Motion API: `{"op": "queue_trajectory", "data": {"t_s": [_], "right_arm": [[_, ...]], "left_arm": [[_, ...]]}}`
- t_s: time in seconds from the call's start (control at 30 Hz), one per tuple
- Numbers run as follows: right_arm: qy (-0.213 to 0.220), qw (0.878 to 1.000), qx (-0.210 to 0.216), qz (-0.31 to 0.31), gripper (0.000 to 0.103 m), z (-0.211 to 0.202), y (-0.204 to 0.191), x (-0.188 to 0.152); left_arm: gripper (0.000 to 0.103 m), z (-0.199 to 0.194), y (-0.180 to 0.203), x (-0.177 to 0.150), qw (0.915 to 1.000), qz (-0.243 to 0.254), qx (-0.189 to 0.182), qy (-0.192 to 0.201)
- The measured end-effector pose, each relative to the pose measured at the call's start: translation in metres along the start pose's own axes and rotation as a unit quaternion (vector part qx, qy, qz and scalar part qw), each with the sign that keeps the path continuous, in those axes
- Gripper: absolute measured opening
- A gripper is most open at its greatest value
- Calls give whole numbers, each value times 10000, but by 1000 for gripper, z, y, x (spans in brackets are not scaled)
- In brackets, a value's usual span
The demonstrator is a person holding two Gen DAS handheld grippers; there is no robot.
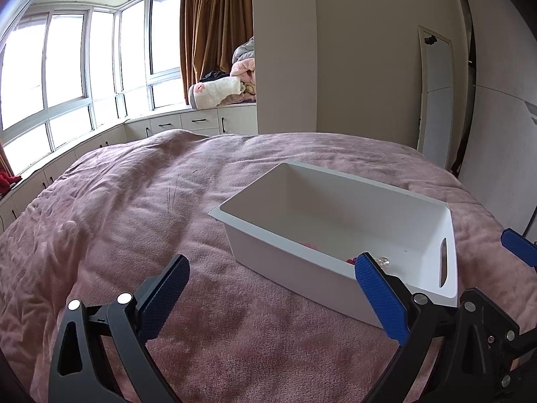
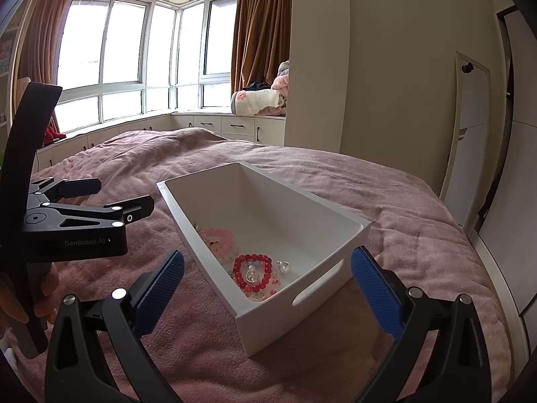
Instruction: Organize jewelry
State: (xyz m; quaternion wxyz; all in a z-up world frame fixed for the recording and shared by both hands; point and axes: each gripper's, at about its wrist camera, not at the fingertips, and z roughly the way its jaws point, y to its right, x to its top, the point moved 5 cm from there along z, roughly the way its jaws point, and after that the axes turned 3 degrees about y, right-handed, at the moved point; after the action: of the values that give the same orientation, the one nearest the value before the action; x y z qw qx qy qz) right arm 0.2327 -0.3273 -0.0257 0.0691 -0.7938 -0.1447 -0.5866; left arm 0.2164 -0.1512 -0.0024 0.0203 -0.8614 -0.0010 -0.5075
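Note:
A white plastic bin [image 2: 335,235] stands on the pink bedspread; it also shows in the left wrist view [image 1: 288,262]. Inside it lie a red bead bracelet [image 2: 254,270], a pink bead bracelet [image 2: 220,240], a clear pendant [image 2: 251,273] and a silver ring [image 2: 283,266]. In the left wrist view only a bit of red beads [image 1: 350,261] and a clear piece [image 1: 382,262] show over the rim. My right gripper [image 2: 268,288] is open and empty just in front of the bin's near end. My left gripper [image 1: 272,288] is open and empty to the bin's left; it also shows in the right wrist view [image 2: 124,196].
The pink bedspread [image 2: 402,228] covers the whole bed. White cabinets [image 2: 235,126] and windows run behind it, with folded blankets [image 2: 258,100] on the ledge. A wall and a mirror [image 2: 470,127] stand to the right.

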Motion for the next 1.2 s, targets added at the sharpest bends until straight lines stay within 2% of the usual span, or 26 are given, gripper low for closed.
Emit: {"op": "queue_trajectory", "data": {"t_s": [1.2], "right_arm": [[-40, 9998, 42, 184, 98, 1, 6, 1]], "left_arm": [[100, 0, 9, -3, 10000, 62, -76, 15]]}}
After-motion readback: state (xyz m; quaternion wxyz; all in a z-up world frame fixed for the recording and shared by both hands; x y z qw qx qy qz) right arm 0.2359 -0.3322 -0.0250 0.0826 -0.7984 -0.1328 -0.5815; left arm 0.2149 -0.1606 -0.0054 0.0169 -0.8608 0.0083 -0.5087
